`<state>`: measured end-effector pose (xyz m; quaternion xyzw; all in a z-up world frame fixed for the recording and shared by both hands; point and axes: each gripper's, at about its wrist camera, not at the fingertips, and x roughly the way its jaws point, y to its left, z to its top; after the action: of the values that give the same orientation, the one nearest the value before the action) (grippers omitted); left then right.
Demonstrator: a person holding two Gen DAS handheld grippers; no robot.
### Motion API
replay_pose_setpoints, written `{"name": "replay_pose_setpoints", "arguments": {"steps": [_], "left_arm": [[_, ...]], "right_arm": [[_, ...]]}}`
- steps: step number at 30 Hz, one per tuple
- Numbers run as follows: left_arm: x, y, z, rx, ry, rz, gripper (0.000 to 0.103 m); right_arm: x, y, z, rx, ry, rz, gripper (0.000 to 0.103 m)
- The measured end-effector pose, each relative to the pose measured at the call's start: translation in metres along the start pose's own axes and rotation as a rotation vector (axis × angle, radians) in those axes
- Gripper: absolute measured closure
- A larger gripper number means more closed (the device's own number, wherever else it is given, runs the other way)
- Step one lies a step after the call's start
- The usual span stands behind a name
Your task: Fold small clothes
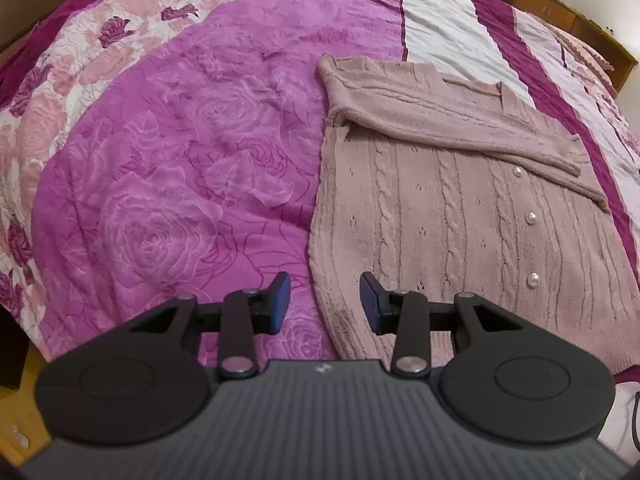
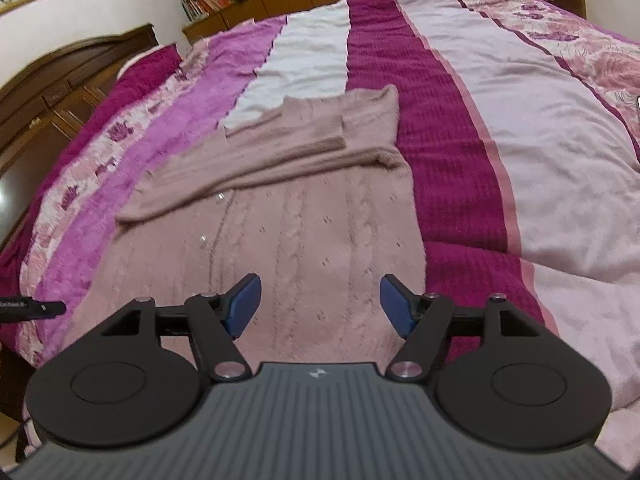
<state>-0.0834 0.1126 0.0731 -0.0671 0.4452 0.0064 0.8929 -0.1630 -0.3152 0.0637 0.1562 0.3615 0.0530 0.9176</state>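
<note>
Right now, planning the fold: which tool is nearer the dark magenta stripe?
Right: the right tool hovers at the cardigan's edge beside the stripe; left tool straddles the opposite edge.

1. We see a dusty-pink cable-knit cardigan (image 1: pixel 460 216) lying flat on the bedspread, front up.
2. Its pearl buttons (image 1: pixel 531 218) run down the placket.
3. Both sleeves (image 1: pixel 440 120) lie folded across the chest.
</note>
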Motion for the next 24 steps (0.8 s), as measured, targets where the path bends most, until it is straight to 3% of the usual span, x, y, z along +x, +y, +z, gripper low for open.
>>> {"name": "replay_pose_setpoints", "arguments": {"steps": [5, 11, 18, 24], "left_arm": [[0.004, 0.003, 0.000, -0.014, 0.009, 0.008, 0.063], [0.001, 0.012, 0.004, 0.012, -0.020, 0.071, 0.063], [0.011, 0.014, 0.008, -0.016, 0.052, -0.050, 0.063], [0.030, -0.007, -0.001, 0.041, 0.148, -0.158, 0.059]], "right_arm": [[0.006, -0.003, -0.001, -0.038, 0.025, -0.027, 0.028], [0.011, -0.010, -0.004, -0.064, 0.070, -0.074, 0.027], [0.019, -0.020, -0.012, -0.056, 0.123, -0.056, 0.026], [0.025, -0.017, -0.013, -0.097, 0.158, -0.007, 0.024]]}}
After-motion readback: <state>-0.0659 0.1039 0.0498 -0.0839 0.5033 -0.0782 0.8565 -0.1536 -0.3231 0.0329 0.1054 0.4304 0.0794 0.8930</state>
